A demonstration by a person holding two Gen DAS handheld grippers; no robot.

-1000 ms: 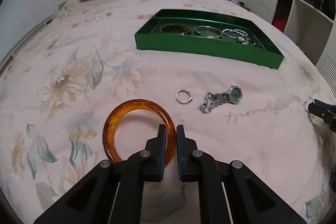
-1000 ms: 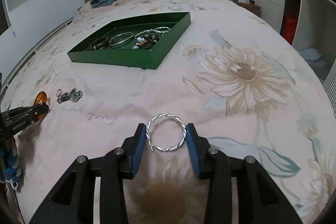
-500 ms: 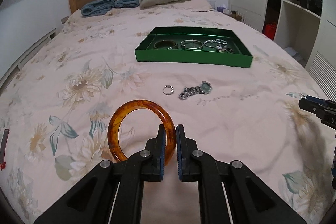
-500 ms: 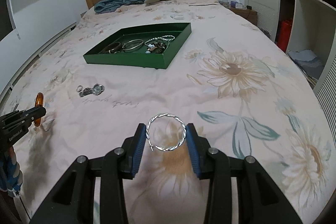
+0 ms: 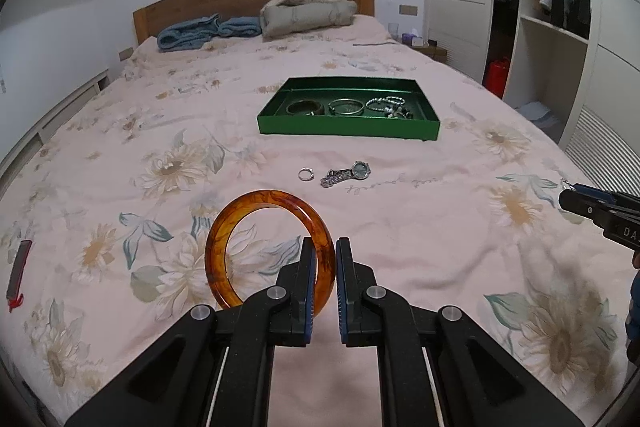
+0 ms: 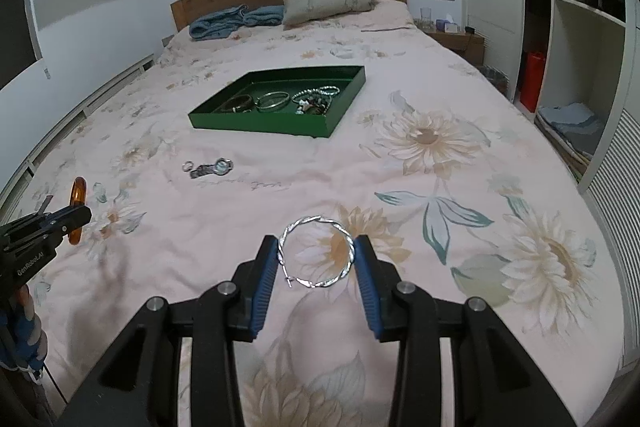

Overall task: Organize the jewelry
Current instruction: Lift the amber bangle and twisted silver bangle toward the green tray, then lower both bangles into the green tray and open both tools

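Note:
My left gripper (image 5: 325, 259) is shut on an amber bangle (image 5: 240, 215), held upright above the bed. My right gripper (image 6: 317, 257) is shut on a twisted silver bangle (image 6: 304, 225), held above the bed. A green tray (image 5: 348, 129) lies ahead on the bed with several bracelets in it; it also shows in the right wrist view (image 6: 260, 125). A silver watch (image 5: 347, 174) and a small silver ring (image 5: 305, 174) lie on the bedspread in front of the tray. The left gripper (image 6: 82, 213) with the amber bangle (image 6: 77, 191) shows at the left in the right wrist view.
The floral pink bedspread (image 5: 160, 167) covers the bed. A folded coat (image 5: 308, 13) and blue clothes (image 5: 200, 35) lie by the wooden headboard. A wardrobe (image 5: 560, 27) stands at the right. A dark red-tipped object (image 5: 18, 273) lies at the left bed edge.
Both grippers have risen and pulled back from the bed with their bangles, so the tray, watch and ring look farther away.

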